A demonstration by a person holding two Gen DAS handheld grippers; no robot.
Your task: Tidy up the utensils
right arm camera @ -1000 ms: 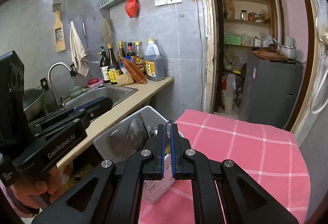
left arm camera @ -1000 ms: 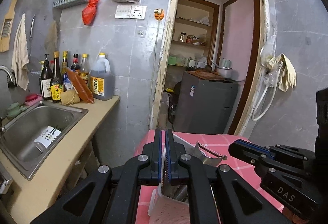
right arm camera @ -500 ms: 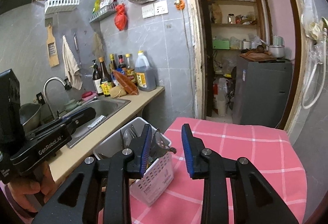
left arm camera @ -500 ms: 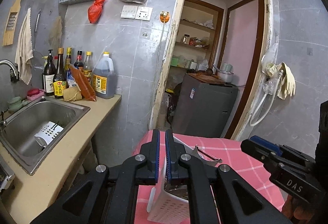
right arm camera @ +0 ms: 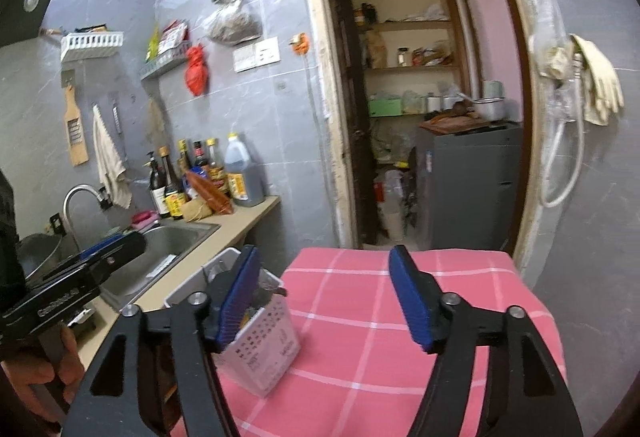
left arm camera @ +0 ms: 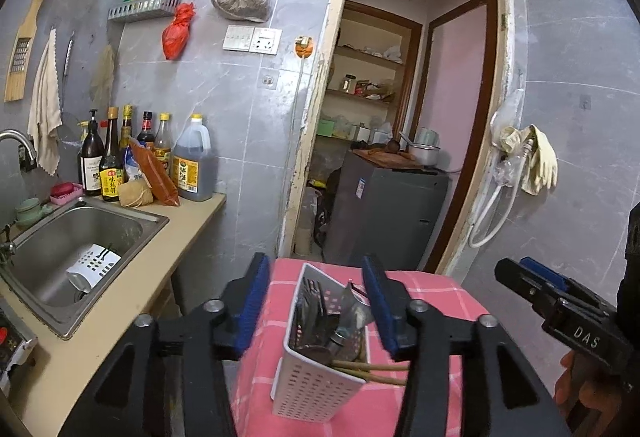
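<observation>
In the right wrist view, the near finger (right arm camera: 236, 301) of the right gripper hides most of the utensil caddy's (right arm camera: 272, 353) contents, the bottle labels (right arm camera: 176, 203) are too small to read, and the lower picture edge cuts off the pink-checked worktop (right arm camera: 360, 357).

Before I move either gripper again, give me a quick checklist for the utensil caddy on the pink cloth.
1. Left gripper clear of the white utensil caddy: ok, jaws opening, blue pads apart on either side of it, not pressing.
2. Right gripper empty: ok, jaws opening, only the pink checked tablecloth between them.
3. Caddy upright: ok, standing on the cloth.
4. Caddy safely inboard: not ok, it sits near the cloth's edge on the counter side.
5. Utensils contained: not ok, the chopsticks poke out over the rim.
6. Stray utensils left on the cloth: cannot tell, part of it is hidden behind the grippers.
</observation>
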